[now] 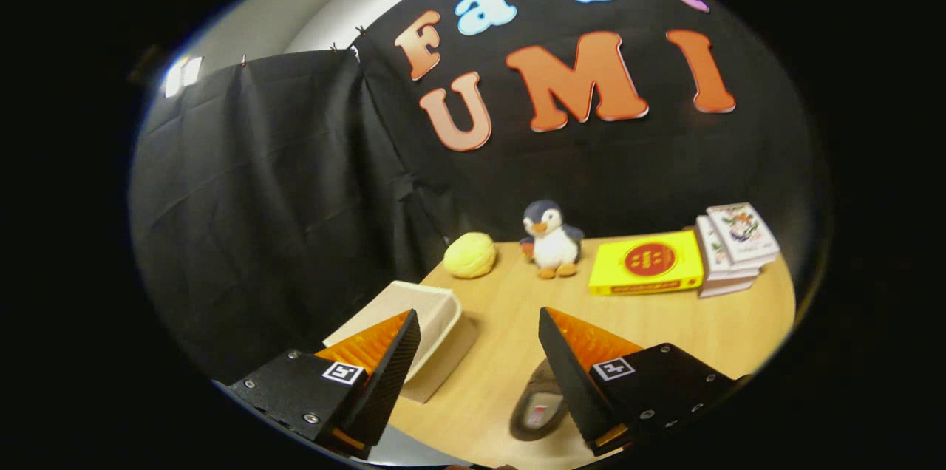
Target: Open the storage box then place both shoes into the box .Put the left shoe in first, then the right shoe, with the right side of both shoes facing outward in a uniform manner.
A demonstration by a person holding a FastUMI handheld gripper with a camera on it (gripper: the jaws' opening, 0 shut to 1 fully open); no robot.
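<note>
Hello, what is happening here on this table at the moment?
A person holds a gripper over a wooden table. Its fingers are apart and hold nothing. Under the right finger lies a shoe; behind the left finger sits the beige storage box, whose lid state I cannot tell. Nothing is packed yet, as far as I see.

place: demo booth | black cloth wall [281,182] | wooden table [650,322]

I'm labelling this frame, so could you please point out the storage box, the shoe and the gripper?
storage box [436,307]: gripper view, on its pale upper surface beside the left finger.
shoe [536,411]: gripper view, on its grey upper next to the right finger.
gripper [479,322]: gripper view, midway between its open fingertips.
</note>
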